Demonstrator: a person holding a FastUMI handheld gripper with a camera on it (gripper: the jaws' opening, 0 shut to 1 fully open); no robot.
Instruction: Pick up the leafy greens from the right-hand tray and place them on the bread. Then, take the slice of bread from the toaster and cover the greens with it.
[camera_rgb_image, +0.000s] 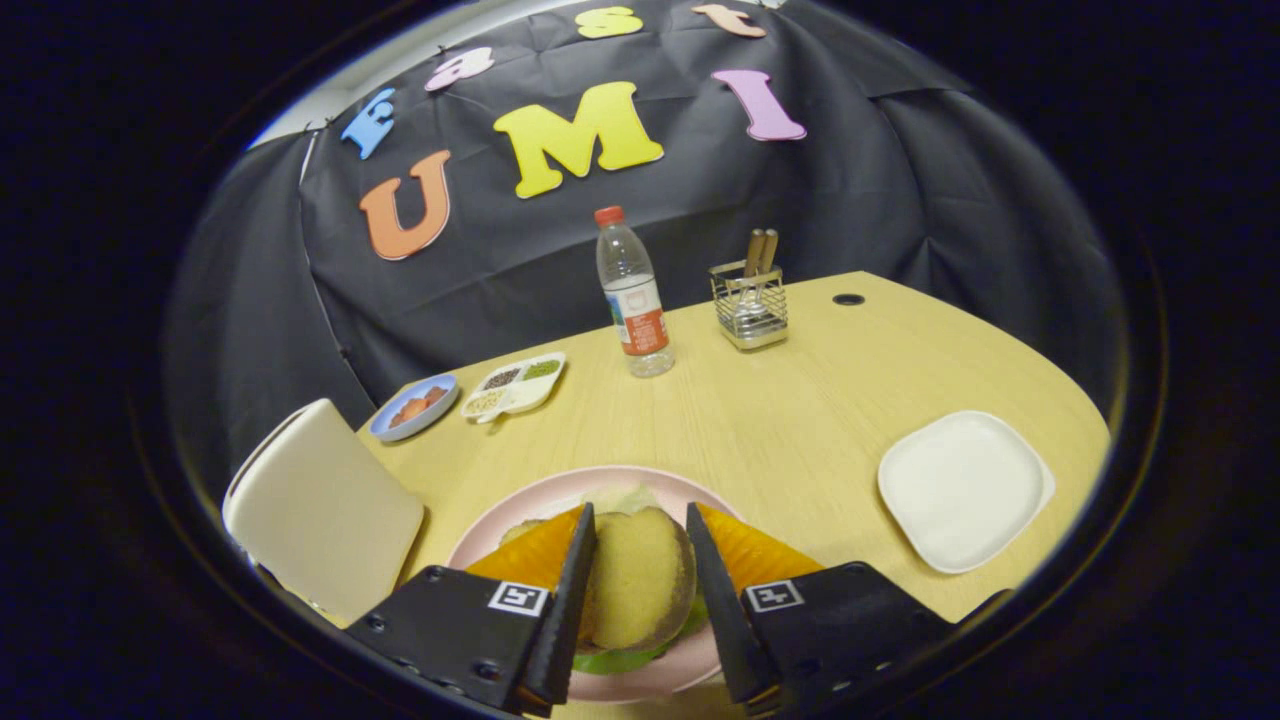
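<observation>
My claw (640, 590) straddles the round tan bread slice (640, 590) lying over green leaves (618, 659) on the pink round plate (520, 505), fingers seemingly gripping it; covering step looks nearly done, so next I'd open and lift clear.

A fisheye camera riding on the hand-held gripper (640, 590) is looking forward and down along its two fingers, hovering close over a round pink plate (480, 535) at the near edge of a pale wooden table (780, 420), and facing the far draped black cloth wall (880, 190).
</observation>
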